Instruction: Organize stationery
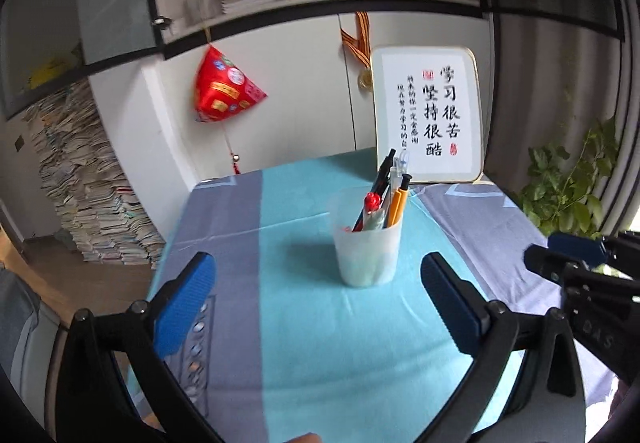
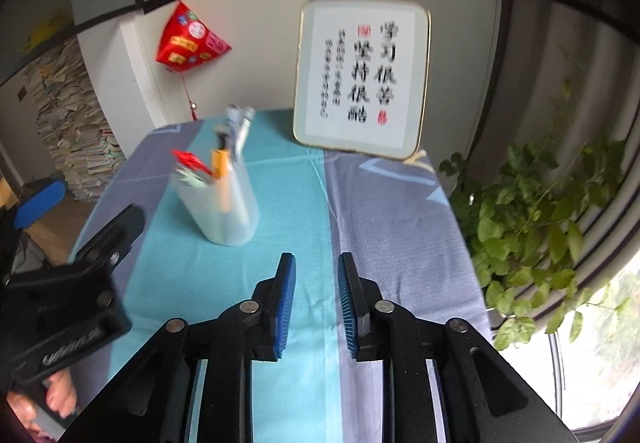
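A frosted plastic cup stands upright on the blue and grey tablecloth, holding several pens, among them an orange, a black and a red-topped one. My left gripper is open wide in front of the cup, with nothing between its blue pads. In the right wrist view the cup stands to the left and further back. My right gripper hovers over the cloth, its jaws a narrow gap apart and empty. Each gripper shows in the other's view: the right gripper, the left gripper.
A framed calligraphy board leans against the wall at the table's back. A leafy plant stands off the right edge. A red ornament hangs on the wall. Book stacks fill the floor at left. A clear strip with round spots lies by the left edge.
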`<state>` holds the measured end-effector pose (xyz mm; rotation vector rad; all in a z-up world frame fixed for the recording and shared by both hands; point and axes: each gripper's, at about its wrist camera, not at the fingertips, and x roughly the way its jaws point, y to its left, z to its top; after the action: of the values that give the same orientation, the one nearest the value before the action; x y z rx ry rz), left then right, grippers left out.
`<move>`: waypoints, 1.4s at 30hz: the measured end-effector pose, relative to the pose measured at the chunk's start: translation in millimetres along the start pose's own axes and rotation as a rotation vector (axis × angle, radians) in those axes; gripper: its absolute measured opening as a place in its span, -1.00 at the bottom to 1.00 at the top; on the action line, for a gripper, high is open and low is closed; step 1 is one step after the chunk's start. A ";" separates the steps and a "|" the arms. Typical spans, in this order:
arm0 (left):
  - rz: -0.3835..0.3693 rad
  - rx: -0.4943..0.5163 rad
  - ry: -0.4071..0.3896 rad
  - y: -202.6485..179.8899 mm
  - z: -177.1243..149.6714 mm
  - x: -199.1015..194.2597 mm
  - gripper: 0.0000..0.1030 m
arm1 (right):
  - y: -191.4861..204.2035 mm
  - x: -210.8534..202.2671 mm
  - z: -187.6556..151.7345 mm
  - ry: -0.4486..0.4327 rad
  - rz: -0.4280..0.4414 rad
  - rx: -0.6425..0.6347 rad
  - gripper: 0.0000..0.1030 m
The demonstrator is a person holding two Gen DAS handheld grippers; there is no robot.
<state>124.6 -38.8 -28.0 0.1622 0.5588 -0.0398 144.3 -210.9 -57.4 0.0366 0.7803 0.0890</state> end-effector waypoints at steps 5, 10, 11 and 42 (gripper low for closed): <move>0.005 -0.035 -0.020 12.6 -10.5 -49.9 0.98 | 18.4 -49.6 -7.6 -0.082 -0.012 -0.034 -0.23; 0.007 -0.088 -0.065 22.2 -21.0 -90.5 0.98 | 30.7 -92.0 -24.7 -0.139 -0.010 -0.047 -0.23; 0.008 -0.098 -0.068 23.2 -24.0 -97.8 0.98 | 31.2 -97.8 -27.5 -0.146 -0.012 -0.044 -0.22; -0.024 -0.113 -0.135 18.6 -40.6 -160.1 0.98 | 38.2 -172.6 -61.5 -0.259 -0.014 -0.031 0.15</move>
<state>-30.9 -14.8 25.7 0.0420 0.4270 -0.0420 -23.5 -189.1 22.4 0.0126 0.5199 0.0816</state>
